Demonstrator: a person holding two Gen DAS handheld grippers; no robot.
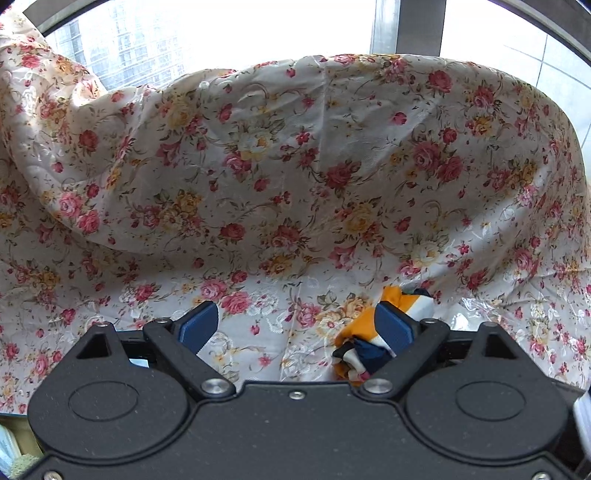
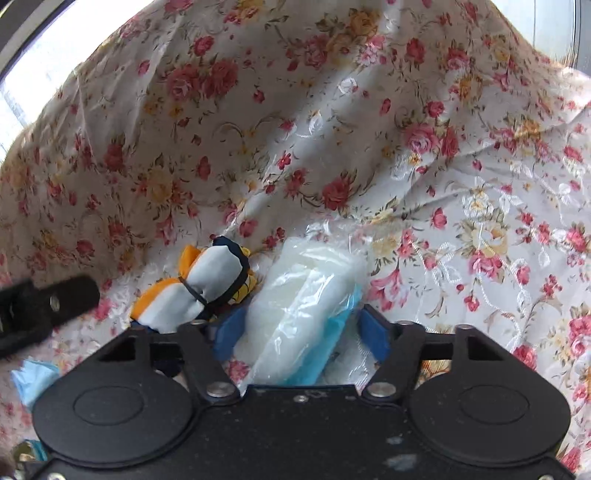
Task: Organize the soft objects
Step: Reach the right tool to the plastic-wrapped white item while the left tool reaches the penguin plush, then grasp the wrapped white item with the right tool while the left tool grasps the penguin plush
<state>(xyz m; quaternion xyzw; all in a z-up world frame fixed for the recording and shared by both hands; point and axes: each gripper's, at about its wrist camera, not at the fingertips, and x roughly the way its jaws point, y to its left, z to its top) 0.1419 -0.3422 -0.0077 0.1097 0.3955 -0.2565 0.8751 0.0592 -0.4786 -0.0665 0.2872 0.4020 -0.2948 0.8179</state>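
1. While its blue pads close round a clear plastic bag (image 2: 299, 295) of white and blue padding, the right claw (image 2: 301, 328) grips it.
2. Left claw (image 1: 295, 325) gapes wide, empty; an orange, white and navy bundle (image 1: 356, 339) touches its right pad.
3. Floral cloth (image 1: 295, 166) rises behind, window (image 1: 221, 33) beyond.

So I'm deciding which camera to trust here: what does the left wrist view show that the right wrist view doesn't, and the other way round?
Only the left wrist view: the left gripper, jaws open with nothing between them, and a bright window with a metal frame behind the draped cloth.

Only the right wrist view: the right gripper, with a clear plastic bag of white and blue material between its blue pads, and a light blue piece at lower left.

Both: the floral cloth and the rolled orange, white and navy fabric bundle.
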